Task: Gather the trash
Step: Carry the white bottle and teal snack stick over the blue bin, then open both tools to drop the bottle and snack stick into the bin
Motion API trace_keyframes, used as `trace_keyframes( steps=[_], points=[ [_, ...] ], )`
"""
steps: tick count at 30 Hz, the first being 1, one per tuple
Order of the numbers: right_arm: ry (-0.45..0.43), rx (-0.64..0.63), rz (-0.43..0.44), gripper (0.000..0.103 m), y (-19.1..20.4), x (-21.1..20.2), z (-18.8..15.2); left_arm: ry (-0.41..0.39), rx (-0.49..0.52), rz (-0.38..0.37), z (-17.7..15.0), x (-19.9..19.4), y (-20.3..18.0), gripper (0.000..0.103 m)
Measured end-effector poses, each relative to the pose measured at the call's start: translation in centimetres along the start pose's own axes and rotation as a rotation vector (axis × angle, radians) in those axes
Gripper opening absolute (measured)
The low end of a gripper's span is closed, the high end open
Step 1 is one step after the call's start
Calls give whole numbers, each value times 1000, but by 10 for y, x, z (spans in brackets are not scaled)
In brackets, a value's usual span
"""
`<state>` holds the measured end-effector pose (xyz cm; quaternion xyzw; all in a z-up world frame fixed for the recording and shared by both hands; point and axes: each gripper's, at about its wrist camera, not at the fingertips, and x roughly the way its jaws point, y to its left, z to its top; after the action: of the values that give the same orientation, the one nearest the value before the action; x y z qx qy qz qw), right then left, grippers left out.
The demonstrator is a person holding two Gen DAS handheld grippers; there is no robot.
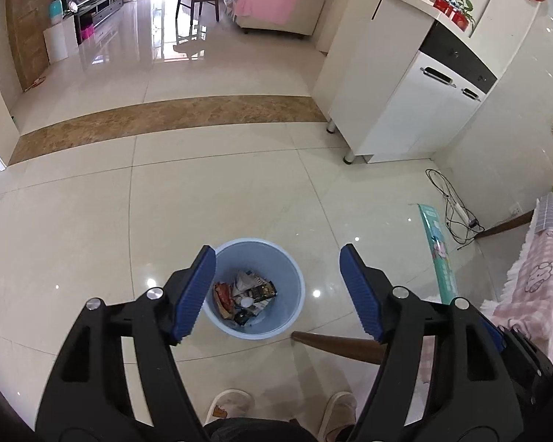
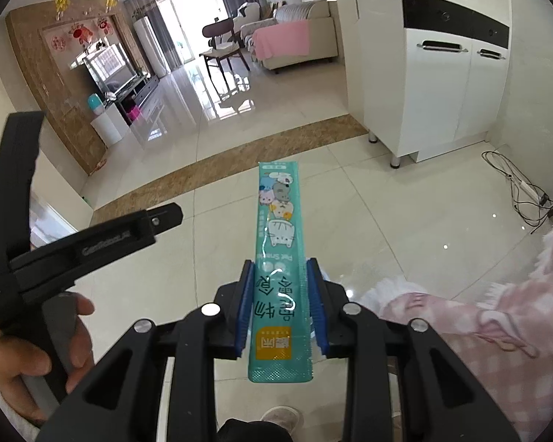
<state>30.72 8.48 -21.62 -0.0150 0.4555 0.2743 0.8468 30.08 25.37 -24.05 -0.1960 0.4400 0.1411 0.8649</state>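
**Bin below left jaws; packet clamped on the right**

Left wrist view: left hand-held gripper (image 1: 278,291) spread wide, nothing between its pads — blue bin (image 1: 256,316) on the floor at lower centre, wrappers (image 1: 245,296) inside. Right wrist view: right hand-held gripper (image 2: 281,304) narrow, clamped on a long teal snack packet (image 2: 278,258) — frame centre.

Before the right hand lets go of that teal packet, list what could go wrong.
1. The teal snack packet is long and sticks far out past the right gripper; dropped off-centre, it may catch the blue bin's rim and land on the floor.
2. In the left wrist view the packet hangs well right of the bin, so releasing now would probably miss.
3. The left gripper, jaws open and empty, hangs over the bin and could block the drop.
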Motion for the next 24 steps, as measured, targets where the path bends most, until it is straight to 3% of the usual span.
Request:
trace_keyframes(
  steps=[12, 22, 23, 24],
  points=[
    [12, -33, 12, 28, 14, 26, 14, -17, -36, 13, 1, -9, 19, 69],
    [-61, -65, 30, 29, 36, 27, 32, -85, -86, 40, 11, -30, 36, 70],
    [-104, -71, 34, 32, 38, 27, 36, -94, -90, 47, 12, -32, 39, 70],
    [-117, -74, 29, 46, 39, 27, 38, -101, -95, 59, 14, -34, 40, 71]
  ],
)
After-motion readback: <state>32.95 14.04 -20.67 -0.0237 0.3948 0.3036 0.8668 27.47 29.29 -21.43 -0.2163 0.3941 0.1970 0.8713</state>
